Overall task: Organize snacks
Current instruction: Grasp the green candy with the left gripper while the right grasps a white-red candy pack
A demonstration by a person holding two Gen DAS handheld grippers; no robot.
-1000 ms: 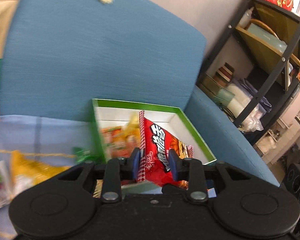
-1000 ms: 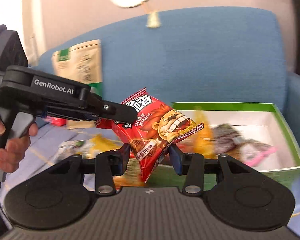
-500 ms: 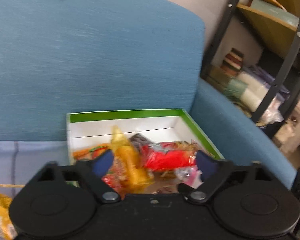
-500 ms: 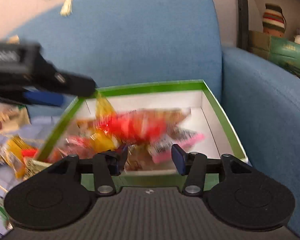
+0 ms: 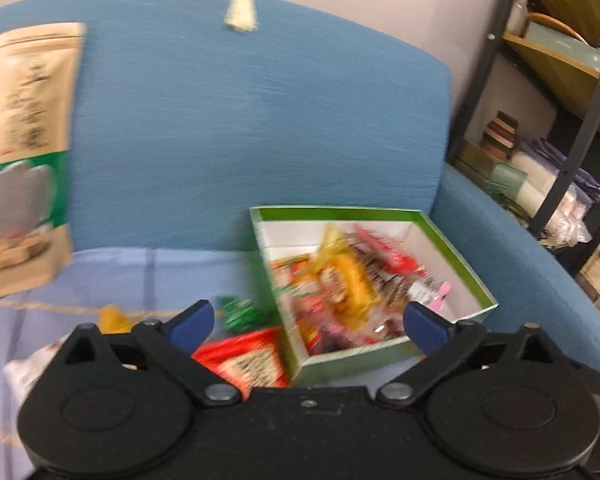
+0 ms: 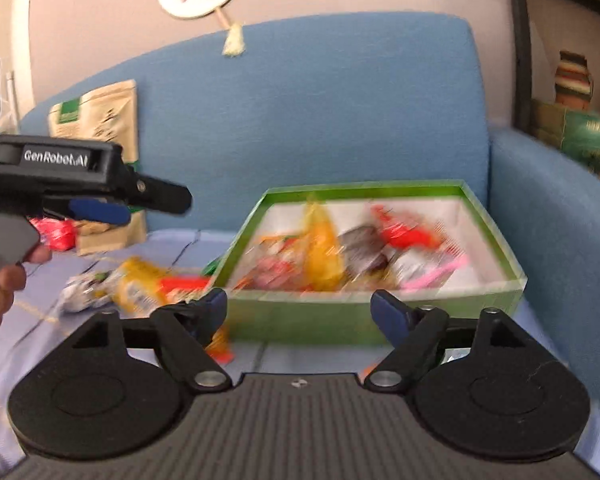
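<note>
Green-rimmed cardboard box [image 6: 342, 322] of crinkly snack packets [image 6: 320, 256].

1. The left gripper [image 5: 308, 322] points forward and slightly downward. Its jaws are spread wide, with nothing gripped between the blue pads [image 5: 192, 322].
2. In the right wrist view the left gripper [image 6: 148, 206] shows from the side at the left edge, nearly level, held by a hand [image 6: 4, 280] whose fingers curl around the grey trigger handle.
3. The right gripper [image 6: 300, 312] also points forward and slightly down. Its jaws are opening and hold nothing between their blue pads [image 6: 388, 314].
</note>
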